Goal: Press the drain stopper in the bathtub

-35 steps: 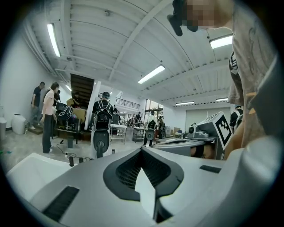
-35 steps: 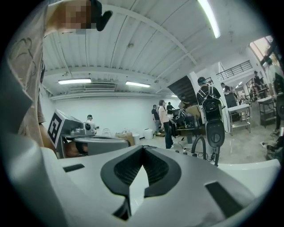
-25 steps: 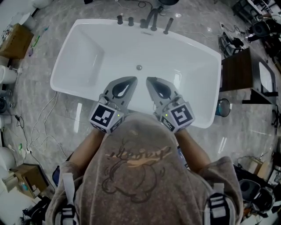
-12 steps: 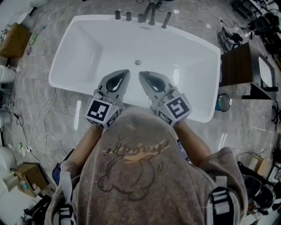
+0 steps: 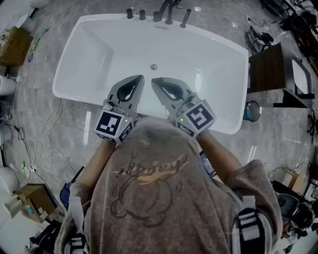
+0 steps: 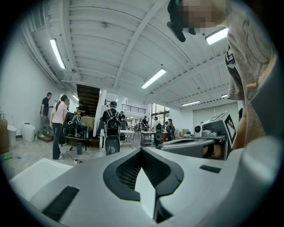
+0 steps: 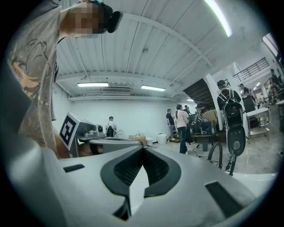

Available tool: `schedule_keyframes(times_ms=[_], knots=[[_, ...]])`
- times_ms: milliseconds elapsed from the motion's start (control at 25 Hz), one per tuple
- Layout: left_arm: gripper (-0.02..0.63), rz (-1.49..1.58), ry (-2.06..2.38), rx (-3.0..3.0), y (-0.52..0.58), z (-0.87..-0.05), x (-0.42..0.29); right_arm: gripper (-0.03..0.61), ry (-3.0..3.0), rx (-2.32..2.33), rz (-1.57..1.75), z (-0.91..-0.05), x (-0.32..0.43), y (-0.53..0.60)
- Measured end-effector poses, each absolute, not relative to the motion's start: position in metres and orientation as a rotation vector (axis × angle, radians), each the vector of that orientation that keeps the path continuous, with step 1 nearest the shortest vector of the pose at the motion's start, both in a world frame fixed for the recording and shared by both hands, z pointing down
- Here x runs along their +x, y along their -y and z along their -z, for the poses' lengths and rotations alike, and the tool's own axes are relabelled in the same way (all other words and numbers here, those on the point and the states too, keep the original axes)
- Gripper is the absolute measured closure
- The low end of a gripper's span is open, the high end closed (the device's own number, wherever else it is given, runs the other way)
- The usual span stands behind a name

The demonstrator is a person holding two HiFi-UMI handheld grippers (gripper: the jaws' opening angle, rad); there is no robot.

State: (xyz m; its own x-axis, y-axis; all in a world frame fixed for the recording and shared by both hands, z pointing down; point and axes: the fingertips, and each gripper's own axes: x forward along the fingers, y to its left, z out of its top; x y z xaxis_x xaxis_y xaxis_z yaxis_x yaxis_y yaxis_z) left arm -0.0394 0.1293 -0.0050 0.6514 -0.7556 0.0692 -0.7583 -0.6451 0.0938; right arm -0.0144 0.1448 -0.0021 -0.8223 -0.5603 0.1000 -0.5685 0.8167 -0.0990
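Note:
From the head view, a white bathtub (image 5: 89, 59) lies below me, and its small round metal drain stopper (image 5: 154, 66) sits on the tub floor near the middle. My left gripper (image 5: 140, 78) and right gripper (image 5: 154, 81) hover side by side over the tub's near rim, tips pointing toward the stopper and a short way from it. Both are shut with nothing between the jaws. In the left gripper view the left gripper (image 6: 141, 151) has its jaws meeting at the tips, and the right gripper (image 7: 142, 150) looks the same in its own view. Both gripper views look out across the room.
Dark faucet fittings (image 5: 166, 15) stand on the tub's far rim. A dark wooden cabinet (image 5: 268, 74) is right of the tub, a cardboard box (image 5: 12, 47) at the left, and cables (image 5: 44, 144) cross the marble floor. People (image 6: 57, 124) stand farther off in the room.
Both grippers have drifted a little left and farther over the tub, the right one now almost in line with the stopper. They stay shut.

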Motion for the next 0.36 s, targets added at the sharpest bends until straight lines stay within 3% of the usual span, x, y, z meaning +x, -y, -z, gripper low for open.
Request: schedule_keyframes(times_ms=[360], knots=[[0.609,-0.025,1.295,2.757,-0.1242,0.0104,-0.0372,0.580,2.965,0.824,-0.158,0.0099,-0.0179,-0.1399]])
